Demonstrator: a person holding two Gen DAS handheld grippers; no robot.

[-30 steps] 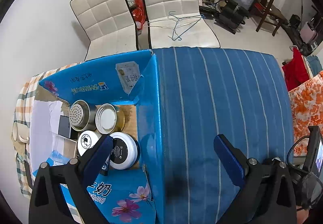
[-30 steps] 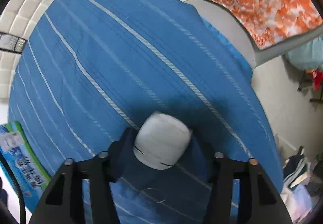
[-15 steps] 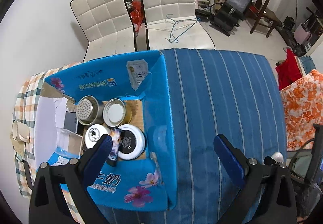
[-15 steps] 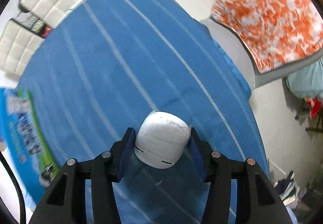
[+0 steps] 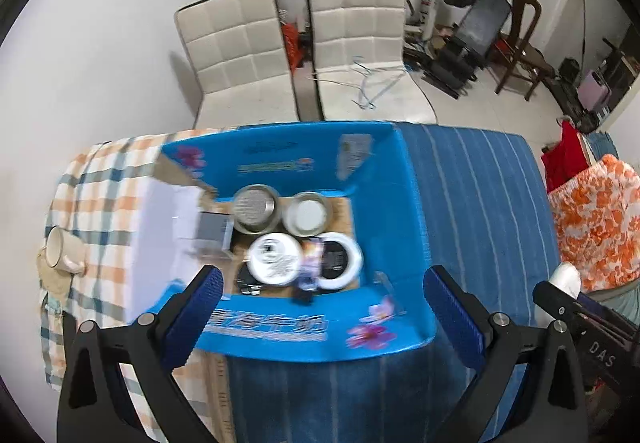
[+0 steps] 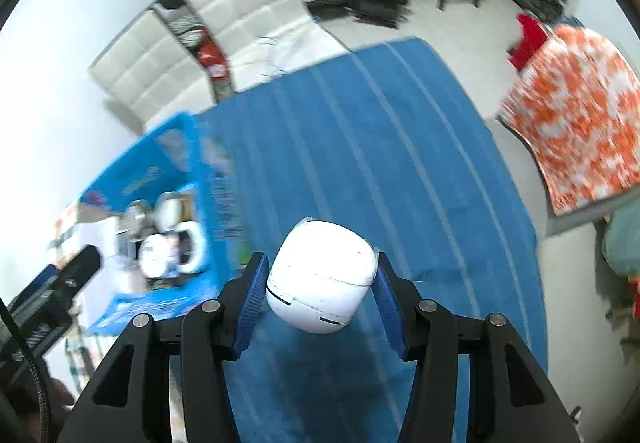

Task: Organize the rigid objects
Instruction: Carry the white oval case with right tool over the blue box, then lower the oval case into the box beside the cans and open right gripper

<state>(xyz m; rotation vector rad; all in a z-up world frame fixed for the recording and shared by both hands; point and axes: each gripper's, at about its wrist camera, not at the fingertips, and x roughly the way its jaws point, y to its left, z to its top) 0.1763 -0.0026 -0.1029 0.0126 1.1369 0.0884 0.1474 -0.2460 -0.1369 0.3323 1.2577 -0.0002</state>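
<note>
My right gripper (image 6: pixel 320 283) is shut on a rounded white case (image 6: pixel 322 277), held in the air over the blue striped tablecloth (image 6: pixel 380 163). The case's tip (image 5: pixel 565 277) shows at the right edge of the left wrist view. A blue cardboard box (image 5: pixel 400 203) stands open on the table, with several round tins (image 5: pixel 276 257) and a dark flat item inside; it appears at the left in the right wrist view (image 6: pixel 160 171). My left gripper (image 5: pixel 318 297) hangs open above the box's near wall, nothing between its fingers.
A checked cloth (image 5: pixel 100 195) with a white mug (image 5: pixel 60 249) lies left of the box. Two white padded chairs (image 5: pixel 300 51) stand behind the table, gym gear (image 5: pixel 472 31) beyond. An orange flowered cloth (image 5: pixel 596 219) lies to the right.
My right gripper has lifted the white case off the tablecloth and swung round toward the box. My left gripper has risen and drawn back, so the whole box shows.
</note>
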